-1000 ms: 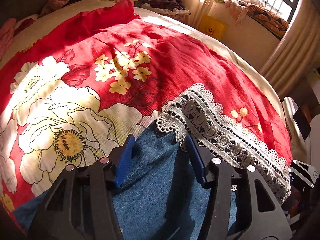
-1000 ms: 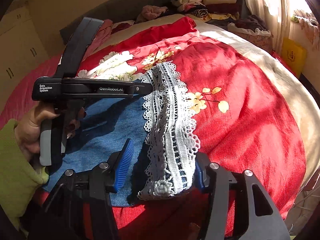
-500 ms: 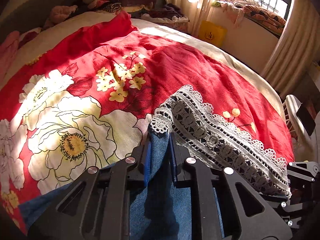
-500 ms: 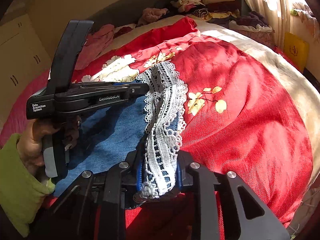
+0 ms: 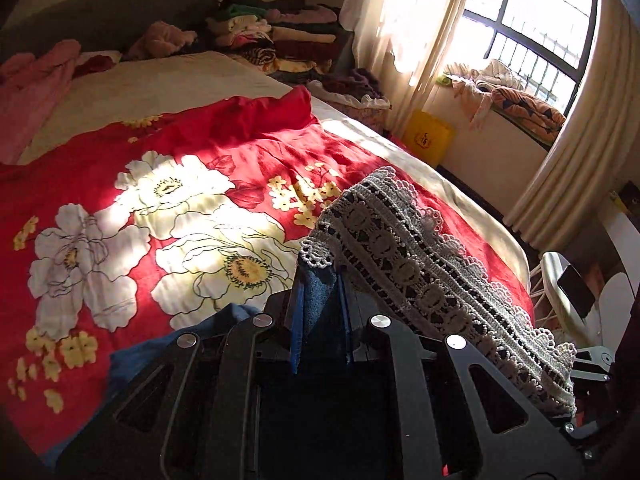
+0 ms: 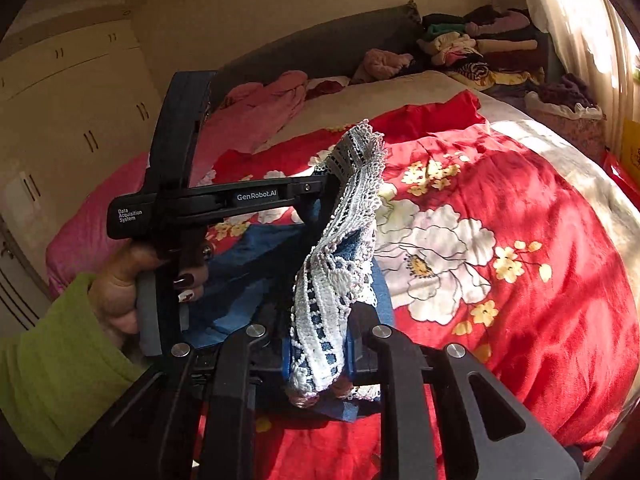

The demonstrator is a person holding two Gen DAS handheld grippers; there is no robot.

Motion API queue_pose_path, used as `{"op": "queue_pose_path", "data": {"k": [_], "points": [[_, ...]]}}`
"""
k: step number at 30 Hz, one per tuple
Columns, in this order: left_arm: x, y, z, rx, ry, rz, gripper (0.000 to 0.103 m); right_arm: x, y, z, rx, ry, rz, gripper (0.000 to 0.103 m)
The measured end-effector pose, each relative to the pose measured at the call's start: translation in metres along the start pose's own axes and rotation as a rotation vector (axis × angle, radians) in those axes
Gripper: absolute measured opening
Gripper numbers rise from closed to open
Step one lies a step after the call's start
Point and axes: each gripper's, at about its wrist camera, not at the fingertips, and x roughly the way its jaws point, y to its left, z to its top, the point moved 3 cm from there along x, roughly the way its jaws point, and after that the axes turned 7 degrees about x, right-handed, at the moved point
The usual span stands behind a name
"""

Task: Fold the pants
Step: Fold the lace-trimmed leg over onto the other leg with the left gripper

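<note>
The pants are blue denim [image 6: 256, 252] with a white lace hem band [image 5: 420, 264]. My left gripper [image 5: 320, 280] is shut on the denim corner just below the lace. My right gripper [image 6: 320, 344] is shut on the lace hem [image 6: 340, 240] at its near end. Both hold the hem lifted off the red floral bedspread [image 5: 120, 200], with the lace stretched between them. The left gripper also shows in the right wrist view [image 6: 316, 196], held by a hand in a green sleeve. The rest of the denim hangs below and lies on the bed.
A stack of folded clothes [image 5: 276, 40] sits at the head of the bed. Pink bedding [image 6: 256, 116] lies at the far left. A yellow bag [image 5: 428, 136] stands under the window, and a white chair [image 5: 568, 280] is beside the bed.
Both grippers have gone from open to shut on the hem, then lifted it up off the bedspread. The lace now hangs in the air between them.
</note>
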Motion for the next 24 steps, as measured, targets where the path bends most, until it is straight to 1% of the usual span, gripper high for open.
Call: {"op": "queue_pose_path", "data": {"k": [2,4,6,7,8,11,13,15,16,17,18,19,20,21,23,24], "points": [[-0.011,0.015,-0.007,-0.029,-0.012,0.018,0.009,0.011,0.024,-0.002,-0.044,0.022,0.025,0.017],[-0.016,0.031,-0.017,-0.068,-0.004,0.042,0.009,0.028,0.046,-0.006,-0.086,0.058,0.042,0.017],[-0.021,0.052,-0.03,-0.107,0.025,0.132,0.012,0.047,0.068,-0.012,-0.124,0.097,0.054,0.017],[-0.026,0.064,-0.038,-0.129,0.04,0.199,0.012,0.057,0.078,-0.017,-0.139,0.118,0.061,0.017],[-0.032,0.076,-0.045,-0.158,0.046,0.24,0.012,0.067,0.089,-0.022,-0.159,0.144,0.065,0.017],[-0.062,0.114,-0.069,-0.277,0.014,0.302,0.012,0.093,0.121,-0.043,-0.252,0.196,0.054,0.017],[-0.083,0.13,-0.082,-0.326,-0.004,0.343,0.012,0.107,0.138,-0.056,-0.301,0.237,0.048,0.019],[-0.102,0.145,-0.099,-0.394,-0.029,0.344,0.014,0.118,0.149,-0.07,-0.328,0.276,0.064,0.025],[-0.11,0.149,-0.105,-0.43,-0.045,0.329,0.016,0.121,0.154,-0.076,-0.339,0.298,0.082,0.034],[-0.116,0.149,-0.109,-0.451,-0.061,0.317,0.018,0.121,0.156,-0.08,-0.343,0.308,0.099,0.039],[-0.123,0.147,-0.113,-0.463,-0.074,0.313,0.021,0.119,0.159,-0.082,-0.343,0.316,0.127,0.049],[-0.128,0.145,-0.116,-0.469,-0.082,0.313,0.025,0.116,0.161,-0.081,-0.34,0.323,0.159,0.049],[-0.128,0.143,-0.118,-0.474,-0.083,0.305,0.026,0.11,0.161,-0.078,-0.331,0.32,0.181,0.049],[-0.127,0.142,-0.118,-0.481,-0.08,0.281,0.027,0.103,0.157,-0.07,-0.316,0.301,0.193,0.049],[-0.118,0.137,-0.116,-0.496,-0.073,0.221,0.032,0.087,0.14,-0.047,-0.267,0.238,0.195,0.056],[-0.115,0.135,-0.115,-0.503,-0.071,0.195,0.036,0.083,0.125,-0.032,-0.23,0.205,0.183,0.058]]}}
